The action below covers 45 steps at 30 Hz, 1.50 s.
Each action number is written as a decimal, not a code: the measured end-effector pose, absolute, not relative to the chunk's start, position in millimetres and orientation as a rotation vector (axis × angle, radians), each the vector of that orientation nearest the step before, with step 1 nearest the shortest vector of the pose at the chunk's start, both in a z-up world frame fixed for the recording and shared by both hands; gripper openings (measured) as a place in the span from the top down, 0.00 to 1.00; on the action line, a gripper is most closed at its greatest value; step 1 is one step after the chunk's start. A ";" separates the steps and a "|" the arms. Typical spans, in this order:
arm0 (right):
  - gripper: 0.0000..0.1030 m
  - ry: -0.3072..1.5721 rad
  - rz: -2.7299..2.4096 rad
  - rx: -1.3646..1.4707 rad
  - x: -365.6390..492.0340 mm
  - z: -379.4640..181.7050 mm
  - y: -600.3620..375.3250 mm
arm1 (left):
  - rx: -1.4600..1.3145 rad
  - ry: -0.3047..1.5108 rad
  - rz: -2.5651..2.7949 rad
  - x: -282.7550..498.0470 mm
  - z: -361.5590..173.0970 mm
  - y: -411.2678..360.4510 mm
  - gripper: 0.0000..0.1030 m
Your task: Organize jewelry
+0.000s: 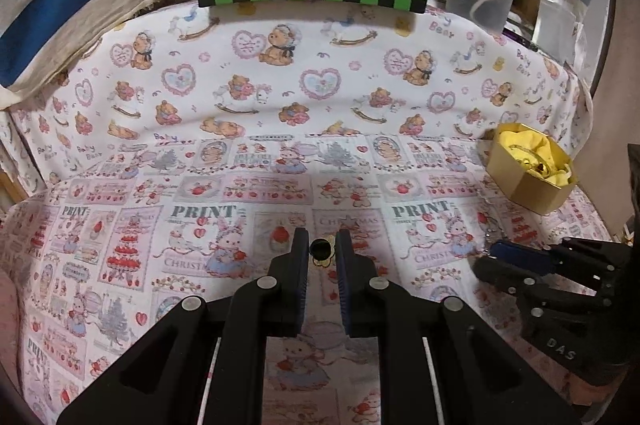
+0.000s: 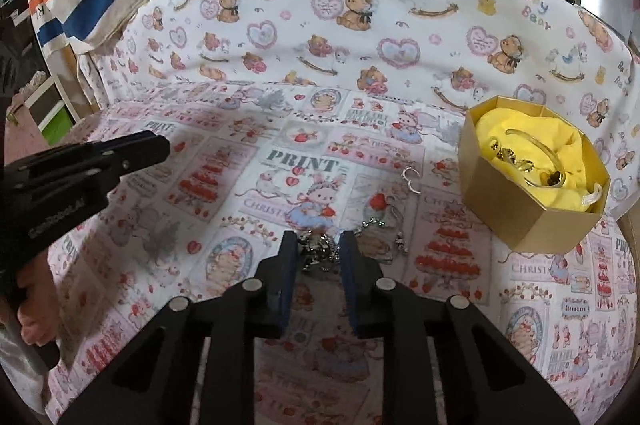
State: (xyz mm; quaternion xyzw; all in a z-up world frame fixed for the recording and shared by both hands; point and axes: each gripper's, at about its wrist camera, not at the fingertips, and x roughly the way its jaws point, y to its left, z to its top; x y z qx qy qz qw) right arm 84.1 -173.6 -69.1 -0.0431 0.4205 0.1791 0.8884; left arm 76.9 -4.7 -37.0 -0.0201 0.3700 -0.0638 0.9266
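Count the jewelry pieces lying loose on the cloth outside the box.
3: silver chain between the right jaws, small hoops beyond it, dark-stoned piece between the left jaws. Some may be hidden.

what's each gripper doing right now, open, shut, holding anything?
Left gripper: jaws apart, a small gold piece with a dark stone between the fingertips; grip cannot be told.
Right gripper: open, fingertips astride a silver chain, not clamped.

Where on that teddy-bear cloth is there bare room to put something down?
The widest bare stretch lies on the cloth between the left claw and the gold box. It is crowded ahead of the right claw, where the silver chain and small hoops lie.
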 end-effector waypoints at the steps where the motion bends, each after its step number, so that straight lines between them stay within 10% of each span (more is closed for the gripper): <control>1: 0.85 0.871 0.369 -0.091 83.9 -68.8 -174.2 | -0.043 0.758 -0.129 77.0 -36.8 -4.0 0.88; 45: 0.92 0.574 0.235 0.430 93.2 -8.9 -334.7 | 0.070 0.550 -0.251 80.4 46.6 -79.8 0.88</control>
